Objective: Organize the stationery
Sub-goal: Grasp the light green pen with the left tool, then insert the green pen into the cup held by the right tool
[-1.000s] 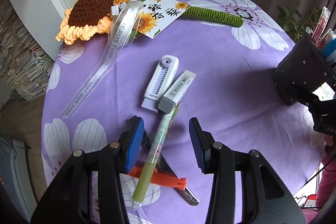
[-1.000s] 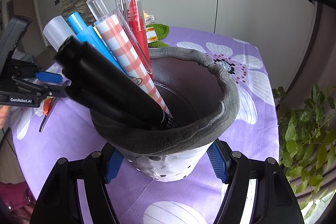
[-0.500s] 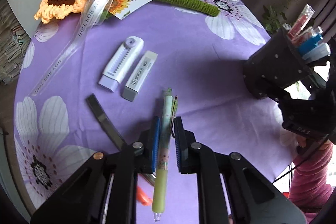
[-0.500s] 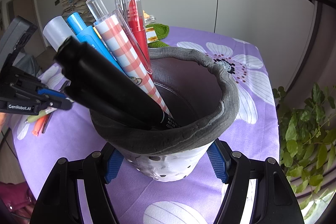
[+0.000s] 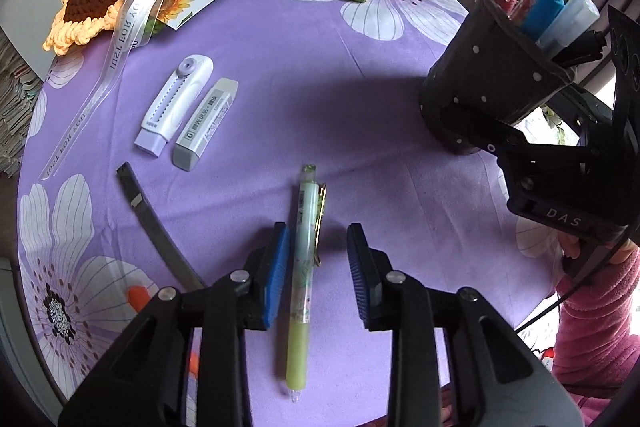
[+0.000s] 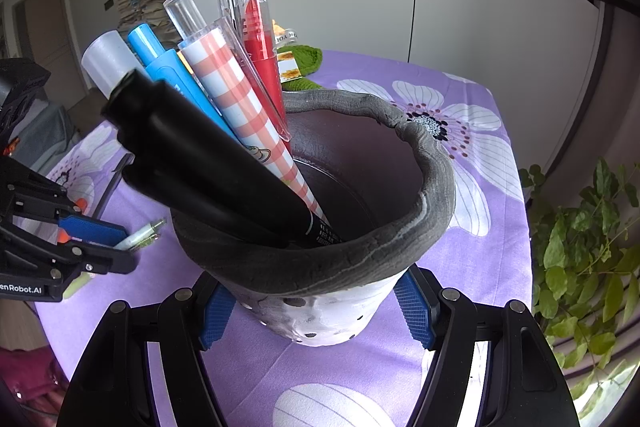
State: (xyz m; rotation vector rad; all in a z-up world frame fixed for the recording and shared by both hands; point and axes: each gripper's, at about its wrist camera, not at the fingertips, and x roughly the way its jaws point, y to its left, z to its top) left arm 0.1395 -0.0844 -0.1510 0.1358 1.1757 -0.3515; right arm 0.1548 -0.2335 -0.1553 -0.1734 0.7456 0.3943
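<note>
Since half a second ago, the left gripper (image 5: pixel 318 277) has been spread apart again, and the green pen (image 5: pixel 305 267), pinched then, is seen loose between the pads, touching the left pad (image 5: pixel 276 275) only. The pen's long axis runs from 6 to 12 o'clock along the fingers, clip end forward. The pen holder (image 6: pixel 320 259) is clamped at its base by the right gripper (image 6: pixel 316 311); from the left gripper it lies toward 2 o'clock, apart from the pen. A fresh squeeze is judged necessary before transfer.
</note>
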